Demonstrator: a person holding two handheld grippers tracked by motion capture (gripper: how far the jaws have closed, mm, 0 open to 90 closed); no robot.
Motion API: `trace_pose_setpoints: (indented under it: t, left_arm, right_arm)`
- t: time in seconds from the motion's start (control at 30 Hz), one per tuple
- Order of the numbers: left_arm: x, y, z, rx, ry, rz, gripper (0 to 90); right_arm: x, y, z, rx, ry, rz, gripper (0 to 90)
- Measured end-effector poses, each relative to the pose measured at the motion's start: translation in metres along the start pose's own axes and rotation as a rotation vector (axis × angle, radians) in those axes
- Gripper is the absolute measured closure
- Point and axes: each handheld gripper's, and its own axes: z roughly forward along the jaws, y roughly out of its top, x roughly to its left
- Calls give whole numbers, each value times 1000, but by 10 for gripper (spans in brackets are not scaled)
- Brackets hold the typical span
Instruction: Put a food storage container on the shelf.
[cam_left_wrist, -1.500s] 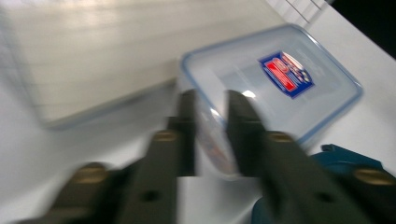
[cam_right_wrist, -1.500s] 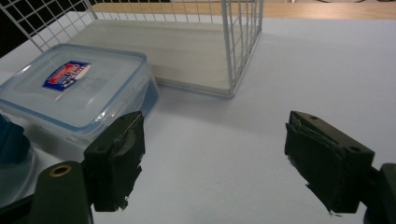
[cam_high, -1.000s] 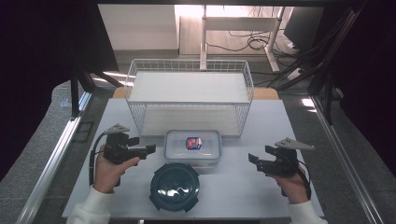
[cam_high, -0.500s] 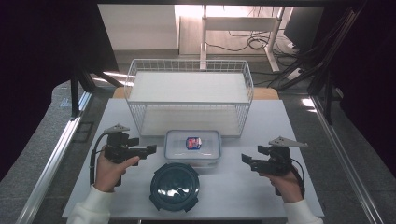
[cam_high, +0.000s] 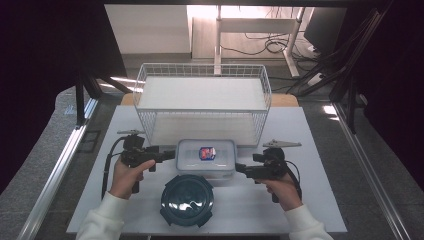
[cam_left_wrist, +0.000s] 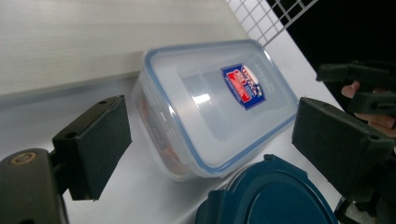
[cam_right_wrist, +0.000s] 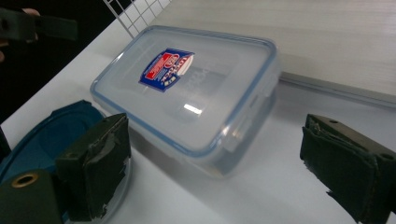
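Note:
A clear rectangular lidded box (cam_high: 206, 156) with a red-and-blue label lies at the table's middle, in front of the wire basket. My left gripper (cam_high: 170, 154) points at its left end and my right gripper (cam_high: 239, 168) at its right end. Both sets of jaws have just been opening. In the left gripper view the box (cam_left_wrist: 215, 112) lies ahead of the wide-apart pads (cam_left_wrist: 95, 144), untouched. The right gripper view has the box (cam_right_wrist: 187, 88) just beyond its spread pads (cam_right_wrist: 100, 161), also untouched. A round dark blue lid (cam_high: 187, 200) lies in front of the box.
A white wire basket (cam_high: 145, 82) with a pale board inside stands behind the box. The white table (cam_high: 320, 150) has bare room to the right and left of my hands. Metal rails run along both table sides.
Both grippers have moved inward toward the box's ends, the right one farther. The box and the round lid have stayed put.

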Motion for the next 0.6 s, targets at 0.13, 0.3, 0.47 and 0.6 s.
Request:
trace_pose_setpoints:
  t: [0.13, 0.3, 0.47, 0.6]
  left_arm:
    - [7, 3, 10, 22, 0, -21, 110]
    - [20, 5, 21, 46, -8, -61, 110]
    - [29, 3, 35, 78, -27, -82, 115]
    - [33, 1, 44, 73, -34, -107, 131]
  right_arm:
    - [-5, 7, 13, 6, 30, 50, 85]
    - [-13, 11, 28, 33, 50, 84, 83]
    - [-20, 11, 41, 47, 61, 129, 83]
    - [-25, 11, 51, 60, 71, 157, 83]
